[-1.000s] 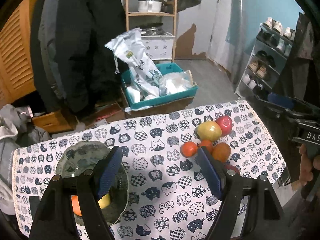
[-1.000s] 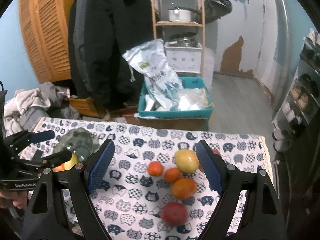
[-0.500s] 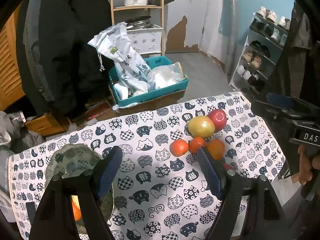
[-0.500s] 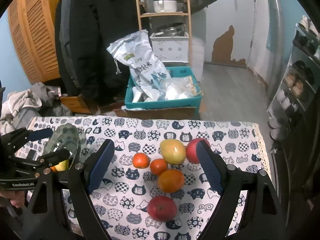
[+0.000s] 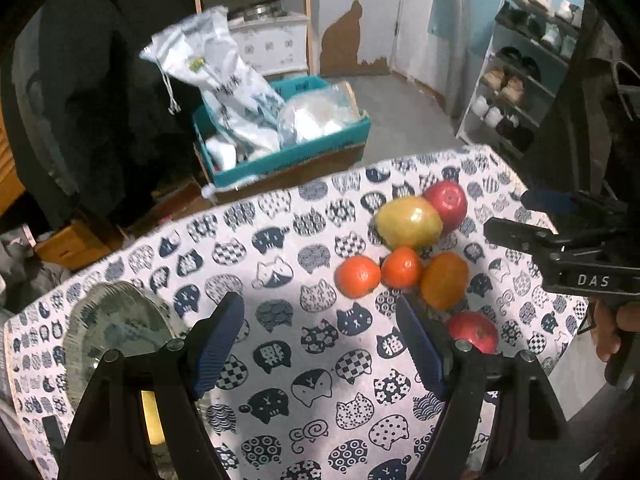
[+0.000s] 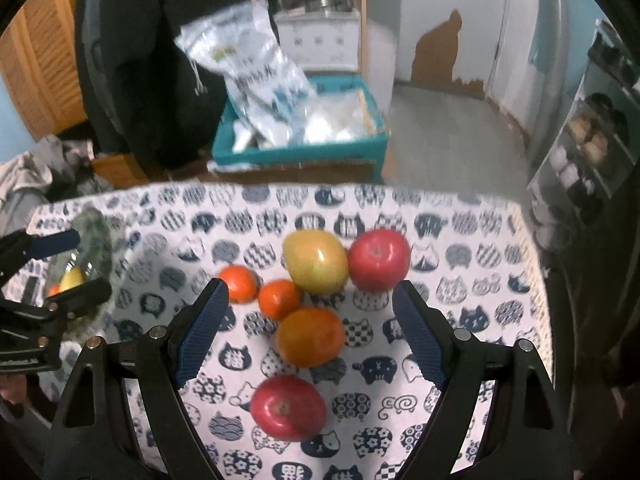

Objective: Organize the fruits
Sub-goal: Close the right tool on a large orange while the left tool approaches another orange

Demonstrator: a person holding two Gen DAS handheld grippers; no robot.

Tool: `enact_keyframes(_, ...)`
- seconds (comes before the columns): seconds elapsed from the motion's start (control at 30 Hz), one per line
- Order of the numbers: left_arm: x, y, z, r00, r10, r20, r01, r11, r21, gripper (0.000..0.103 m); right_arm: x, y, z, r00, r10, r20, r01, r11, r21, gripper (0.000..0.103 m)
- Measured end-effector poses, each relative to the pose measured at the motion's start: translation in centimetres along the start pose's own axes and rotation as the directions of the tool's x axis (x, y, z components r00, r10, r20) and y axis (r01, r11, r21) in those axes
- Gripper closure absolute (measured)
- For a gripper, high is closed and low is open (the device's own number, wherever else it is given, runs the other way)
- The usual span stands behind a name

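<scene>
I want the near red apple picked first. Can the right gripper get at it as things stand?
Probably yes. The right gripper is open and empty, and the near red apple lies apart from the other fruit on the tablecloth, framed between the fingers with nothing covering it.

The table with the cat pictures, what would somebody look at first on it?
Probably the bright pile of fruit on the white tablecloth printed with dark blue cat faces: a yellow-green mango touching a round red apple, three orange citrus fruits in front of them, and another red apple nearest the camera. Next, the open right gripper with blue pads above that pile. At the left sits a grey-green glass bowl with some fruit inside.
</scene>
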State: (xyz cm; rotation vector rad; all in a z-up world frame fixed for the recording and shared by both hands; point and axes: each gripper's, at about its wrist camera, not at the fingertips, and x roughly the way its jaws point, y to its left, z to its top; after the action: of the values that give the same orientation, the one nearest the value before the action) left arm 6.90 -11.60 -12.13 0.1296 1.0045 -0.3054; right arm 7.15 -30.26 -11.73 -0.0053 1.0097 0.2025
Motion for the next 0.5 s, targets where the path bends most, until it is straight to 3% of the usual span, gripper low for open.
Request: enact_keyframes(0.5, 5.6, 0.1, -1.2, 0.992, -0.010, -0.122, 0.010, 1.000, 0.000, 0.023, 8.4, -1.0, -2.9, 0.976, 0.035, -0.213, -0.030, 0.999, 0.025, 0.019)
